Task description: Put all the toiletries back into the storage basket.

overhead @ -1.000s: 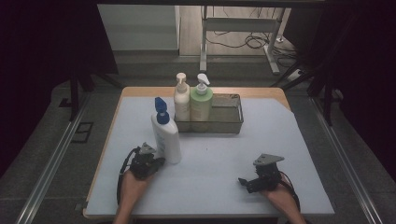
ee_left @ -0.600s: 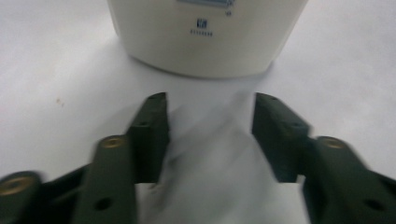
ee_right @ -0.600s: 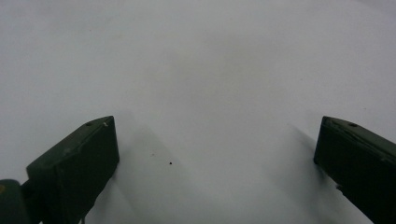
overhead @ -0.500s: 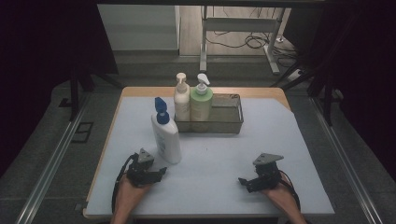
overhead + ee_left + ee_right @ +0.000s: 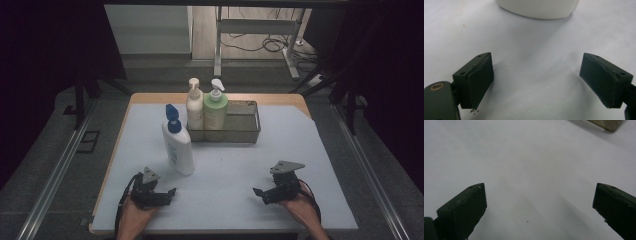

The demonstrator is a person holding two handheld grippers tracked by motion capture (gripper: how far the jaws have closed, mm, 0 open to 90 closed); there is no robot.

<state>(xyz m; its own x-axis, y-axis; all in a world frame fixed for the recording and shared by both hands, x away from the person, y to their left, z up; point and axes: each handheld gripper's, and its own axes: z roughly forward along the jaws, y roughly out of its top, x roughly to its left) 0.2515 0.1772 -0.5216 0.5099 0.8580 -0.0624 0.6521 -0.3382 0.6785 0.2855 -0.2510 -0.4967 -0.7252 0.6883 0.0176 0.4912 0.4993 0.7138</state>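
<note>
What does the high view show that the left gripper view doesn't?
High view alone: the whole white bottle with its blue cap, standing outside the basket; two pump bottles, cream and green, inside it; and the right gripper, resting near the table's front edge. Left gripper view alone: the left gripper up close, its jaws just opened wide with nothing between them. Both: the white bottle's base and the pale table surface.
</note>
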